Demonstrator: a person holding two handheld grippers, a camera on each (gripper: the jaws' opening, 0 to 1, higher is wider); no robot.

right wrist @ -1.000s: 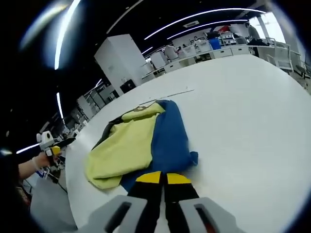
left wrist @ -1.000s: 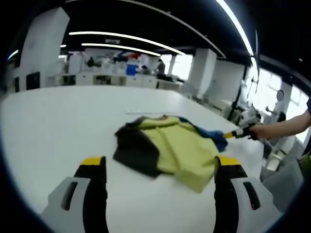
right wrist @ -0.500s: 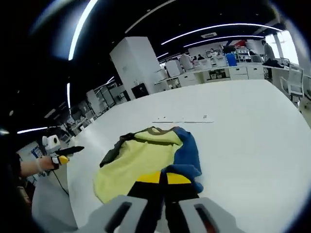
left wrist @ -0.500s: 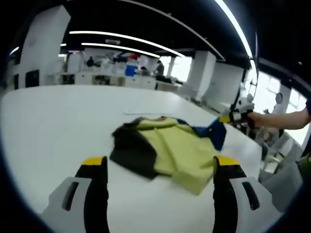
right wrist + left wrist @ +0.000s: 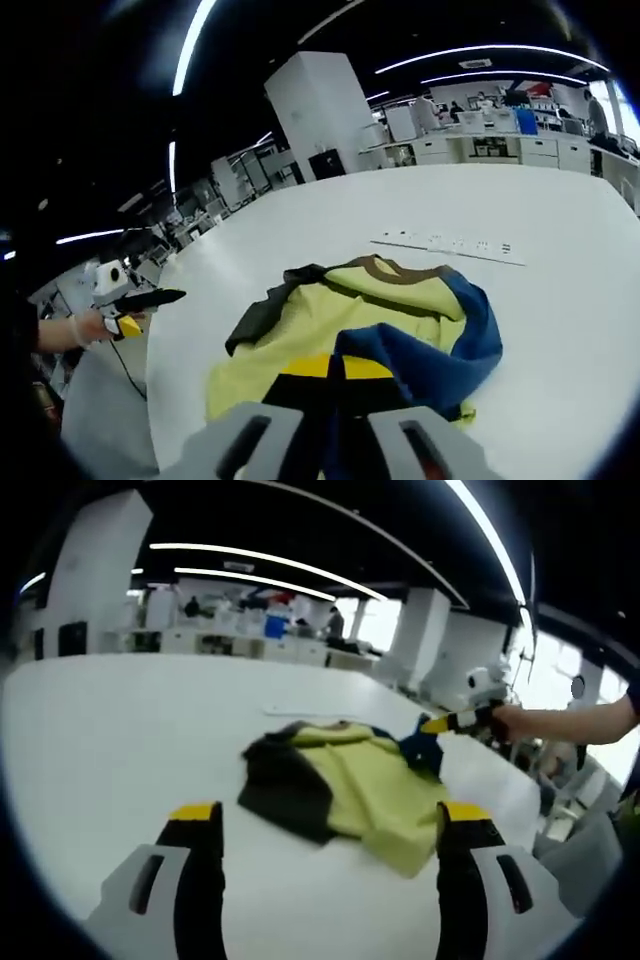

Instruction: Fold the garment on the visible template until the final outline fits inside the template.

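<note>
A yellow shirt point(image 5: 365, 785) with a dark sleeve point(image 5: 285, 785) and a blue sleeve point(image 5: 420, 752) lies crumpled on the white table point(image 5: 120, 730). My left gripper point(image 5: 328, 815) hovers open in front of it, with nothing between its jaws. My right gripper point(image 5: 437, 724) comes in from the right, held by a hand, and lifts the blue sleeve off the table. In the right gripper view my right gripper point(image 5: 335, 367) is shut on the blue sleeve point(image 5: 420, 355), which drapes over the yellow shirt point(image 5: 300, 325). My left gripper point(image 5: 135, 300) shows at the far left, off the table's edge.
A thin strip of marks point(image 5: 450, 243) runs across the white table point(image 5: 560, 300) beyond the collar, also seen as a marked strip point(image 5: 300, 712). Desks, pillars and people stand in the hall behind. A person's arm point(image 5: 570, 722) reaches in from the right.
My right gripper has raised the blue sleeve and carried it over the yellow body toward the shirt's middle. My left gripper stays open in place.
</note>
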